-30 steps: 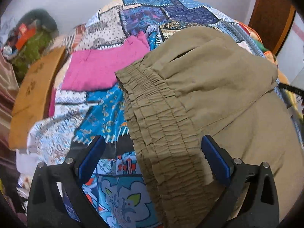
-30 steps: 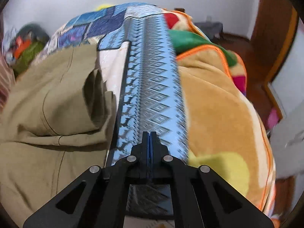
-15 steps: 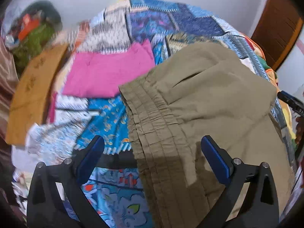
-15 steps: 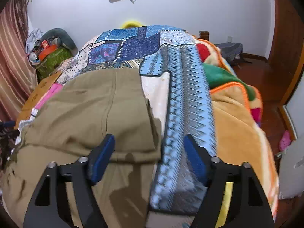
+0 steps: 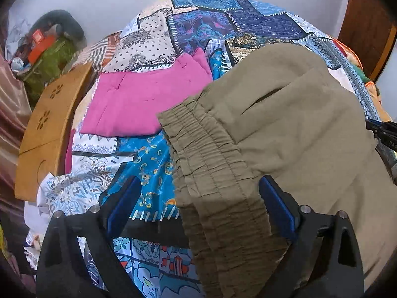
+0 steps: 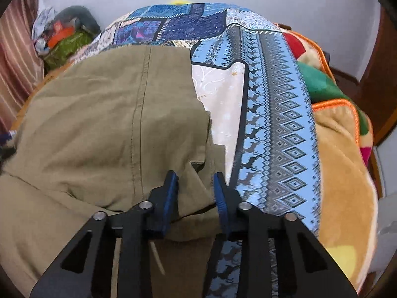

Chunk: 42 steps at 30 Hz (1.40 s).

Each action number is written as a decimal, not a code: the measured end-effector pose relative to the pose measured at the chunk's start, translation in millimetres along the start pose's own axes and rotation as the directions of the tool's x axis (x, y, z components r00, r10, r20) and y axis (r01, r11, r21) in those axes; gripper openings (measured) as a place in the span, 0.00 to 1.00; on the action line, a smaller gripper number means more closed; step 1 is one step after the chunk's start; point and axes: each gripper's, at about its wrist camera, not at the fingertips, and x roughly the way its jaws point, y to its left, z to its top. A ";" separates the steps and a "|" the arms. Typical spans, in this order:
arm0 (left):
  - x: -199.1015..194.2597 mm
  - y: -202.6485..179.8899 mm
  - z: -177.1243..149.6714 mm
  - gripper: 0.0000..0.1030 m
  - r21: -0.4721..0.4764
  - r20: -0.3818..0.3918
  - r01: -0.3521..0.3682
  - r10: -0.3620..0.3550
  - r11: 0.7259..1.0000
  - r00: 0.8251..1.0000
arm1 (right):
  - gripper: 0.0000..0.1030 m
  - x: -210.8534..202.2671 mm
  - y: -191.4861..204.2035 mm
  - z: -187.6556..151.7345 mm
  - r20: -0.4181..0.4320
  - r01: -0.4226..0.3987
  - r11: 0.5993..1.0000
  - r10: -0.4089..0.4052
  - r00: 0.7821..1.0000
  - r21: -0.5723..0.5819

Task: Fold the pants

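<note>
My left tool [image 5: 197, 202] stands wide, straddling the elastic waistband [image 5: 211, 171] of the olive pants [image 5: 297, 129], which lie on the bed [image 5: 218, 27] beside a pink garment [image 5: 146, 104]. My right tool [image 6: 196, 188] is narrowed around a folded cloth edge [image 6: 198, 146]; whether it pinches yet I cannot tell. The fabric looks light, soft and limp, so I judge the thick waistband and hem corners the surest holds. The legs run out of view.

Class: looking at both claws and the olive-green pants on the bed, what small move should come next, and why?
Probably close the right claw on the olive-green cotton pants: their folded edge already sits between its partly open blue pads. The left claw is wide open around the elastic waistband and could close likewise.
</note>
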 end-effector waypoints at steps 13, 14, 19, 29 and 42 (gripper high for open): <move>16.9 27.5 -6.7 0.98 -0.152 -0.054 0.139 -0.148 0.979 0.987 | 0.09 -3.6 0.7 -3.4 -0.050 0.113 0.992 -0.115 0.992 -0.048; 17.1 29.1 -7.5 0.98 -0.172 -0.060 0.149 -0.162 0.974 0.985 | 0.11 -3.8 -1.7 -2.0 -0.055 0.104 0.994 -0.106 0.993 -0.038; 0.2 26.5 -0.1 0.98 -0.151 -0.069 0.142 -0.154 0.978 0.986 | 0.44 -17.6 -20.0 3.6 -0.090 0.140 0.990 -0.137 0.986 0.032; -21.9 54.4 44.6 0.97 -0.141 0.032 0.089 -0.085 0.986 0.996 | 0.56 -78.6 -18.1 49.2 0.107 0.023 0.998 -0.029 0.994 0.061; 70.3 66.1 65.8 0.98 -0.163 -0.089 0.092 -0.108 0.982 0.990 | 0.62 22.1 -2.7 124.3 0.099 -0.009 0.998 0.002 0.995 0.065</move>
